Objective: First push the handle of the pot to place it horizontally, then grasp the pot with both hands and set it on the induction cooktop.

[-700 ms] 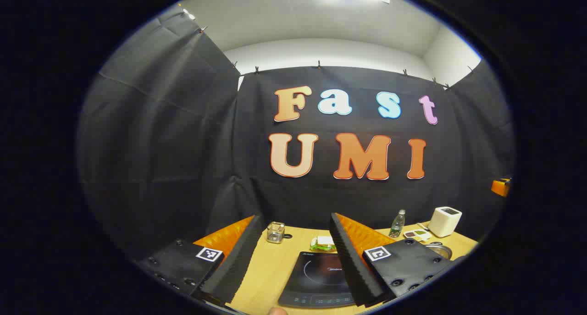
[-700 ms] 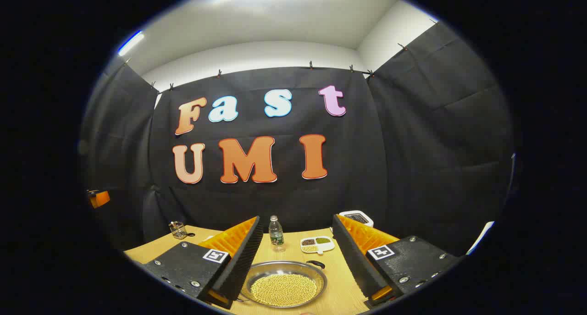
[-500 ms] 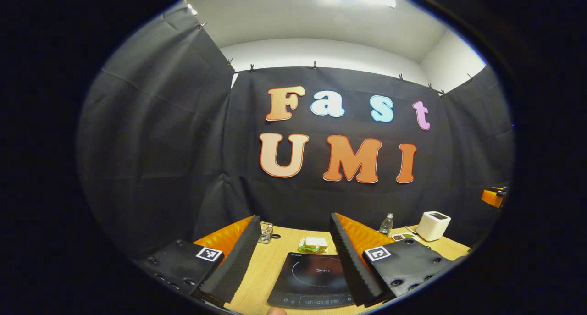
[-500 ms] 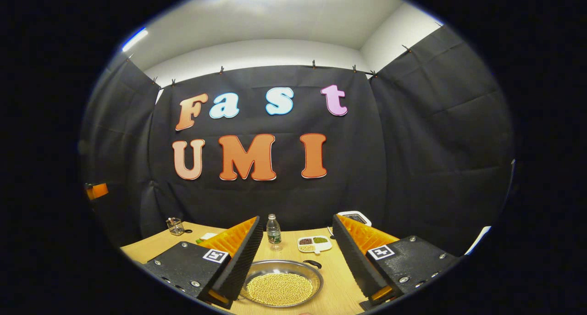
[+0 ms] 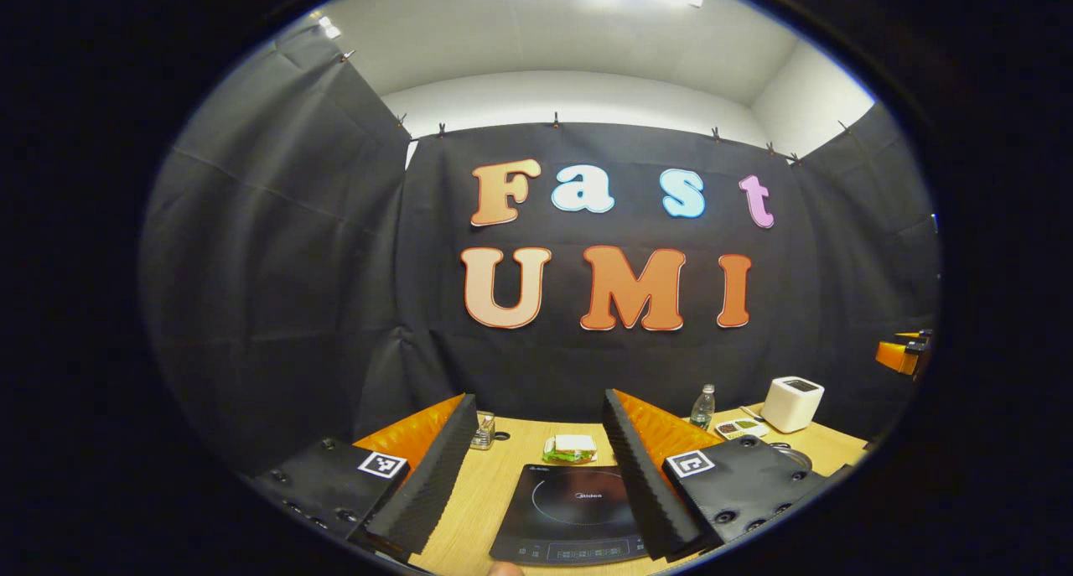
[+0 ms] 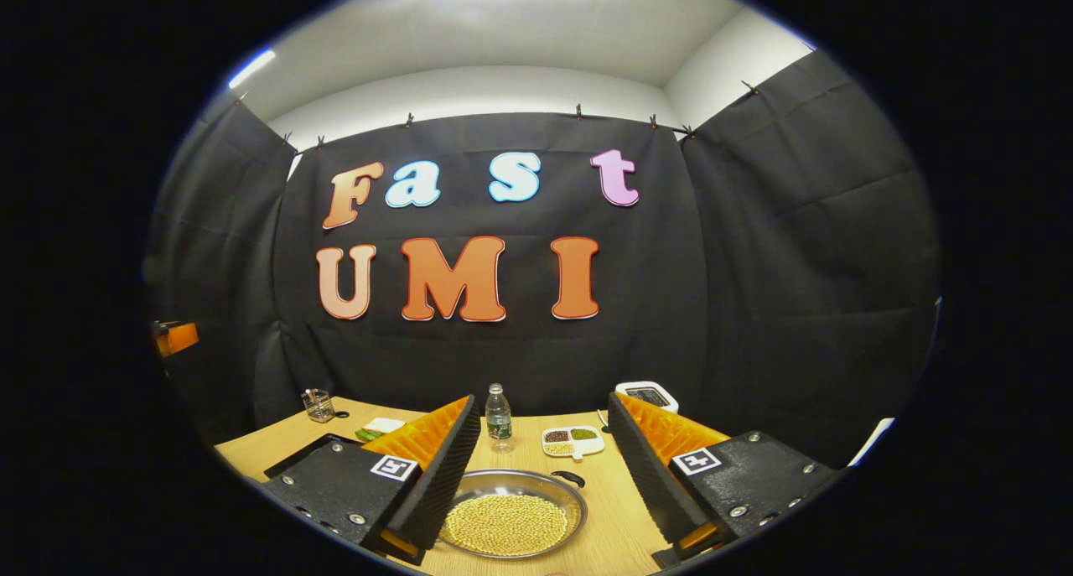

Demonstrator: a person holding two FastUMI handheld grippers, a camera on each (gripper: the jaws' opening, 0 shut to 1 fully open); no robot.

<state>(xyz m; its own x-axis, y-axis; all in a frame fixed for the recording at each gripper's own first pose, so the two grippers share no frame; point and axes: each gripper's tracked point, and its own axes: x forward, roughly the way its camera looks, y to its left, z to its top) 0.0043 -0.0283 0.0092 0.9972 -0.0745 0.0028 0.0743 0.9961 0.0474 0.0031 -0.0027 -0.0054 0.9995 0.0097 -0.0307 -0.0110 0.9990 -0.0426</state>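
The steel pot [image 6: 511,521], shallow and filled with yellow beans, sits on the wooden table just ahead of my right gripper [image 6: 543,402]. That gripper is open, and the pot lies low between its two fingers without touching them. The pot's black handle [image 6: 570,478] points away to the far right. In the left gripper view the black induction cooktop [image 5: 562,517] lies flat on the table below my left gripper [image 5: 536,404], which is open with nothing in it. A sliver of the pot's rim [image 5: 795,454] peeks out past the right finger's body.
A water bottle [image 6: 498,417], a divided dish of beans [image 6: 572,442] and a white appliance [image 5: 790,404] stand at the back of the table [image 6: 616,526]. A glass jar [image 5: 482,431] and a sandwich [image 5: 570,448] lie behind the cooktop. Black cloth closes the booth all round.
The left gripper has swung slightly right, so the cooktop and back objects drifted left in its view. The right gripper has tipped down a little. Both have stayed open.
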